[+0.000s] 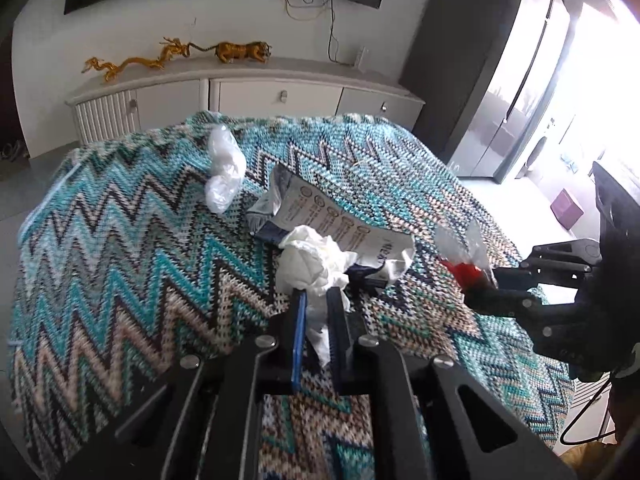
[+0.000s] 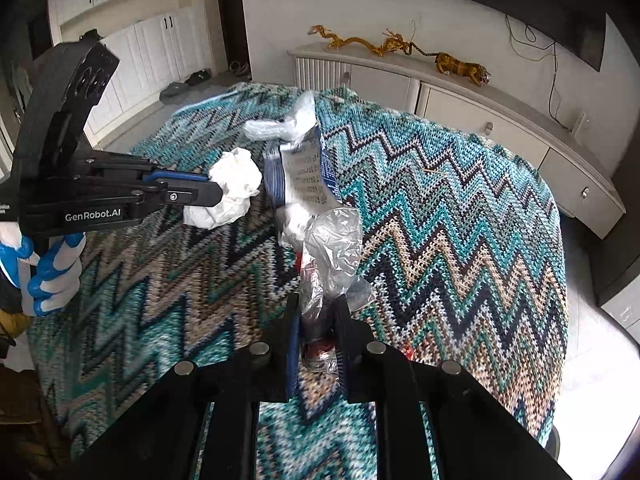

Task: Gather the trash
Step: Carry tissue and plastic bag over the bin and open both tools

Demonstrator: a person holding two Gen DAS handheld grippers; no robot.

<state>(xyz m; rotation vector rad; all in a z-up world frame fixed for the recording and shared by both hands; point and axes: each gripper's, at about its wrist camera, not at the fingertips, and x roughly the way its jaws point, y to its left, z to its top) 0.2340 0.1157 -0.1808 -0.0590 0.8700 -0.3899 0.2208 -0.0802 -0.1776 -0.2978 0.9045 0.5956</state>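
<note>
Left wrist view shows the left gripper (image 1: 318,300) closed on a crumpled tissue (image 1: 316,264), its jaws pinching only the near tail of the wad. At far right the right gripper (image 1: 486,286) is clamped on a clear wrapper (image 1: 464,256) with red inside. Both pieces sit near the middle of the zigzag blanket (image 1: 120,240). Still lying on the blanket are a printed pouch (image 1: 332,220) just behind the tissue and a clear bag (image 1: 224,172) further back and to the left. The tissue grip looks shallow, so I judge the wad could tear or slip free if the hand swings fast. The wad also overlaps the pouch, which might drag along and then drop. The wrapper is slick and springy, so it could slide out of the right jaws, and loose red bits could spill. The right wrist view adds what the left cannot: the wrapper (image 2: 332,256) standing up between the right gripper's (image 2: 316,312) jaws, something red on the blanket (image 2: 460,200) beside them, and a gloved hand (image 2: 48,276) holding the left gripper (image 2: 216,188) at the left. No bin shows in either view.
</note>
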